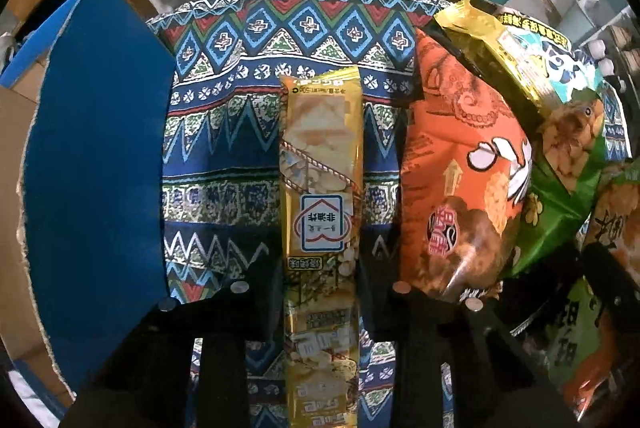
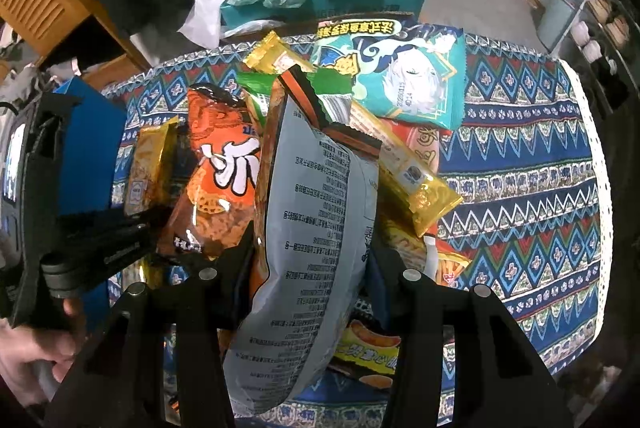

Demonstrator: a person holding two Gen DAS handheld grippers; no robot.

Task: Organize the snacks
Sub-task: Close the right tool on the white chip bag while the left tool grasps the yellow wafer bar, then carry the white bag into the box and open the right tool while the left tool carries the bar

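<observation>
Grey bag back bears fine print; teal packet stamped 20260115.

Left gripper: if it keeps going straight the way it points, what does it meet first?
The left gripper already straddles the long yellow cracker packet; straight on, it would likely meet the patterned tablecloth under that packet, though depth is unclear.

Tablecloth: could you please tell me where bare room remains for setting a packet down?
Free: the right part of the tablecloth, between snack pile and lace edge. Also the strip between blue board and yellow pack. The pile is crowded.
</observation>
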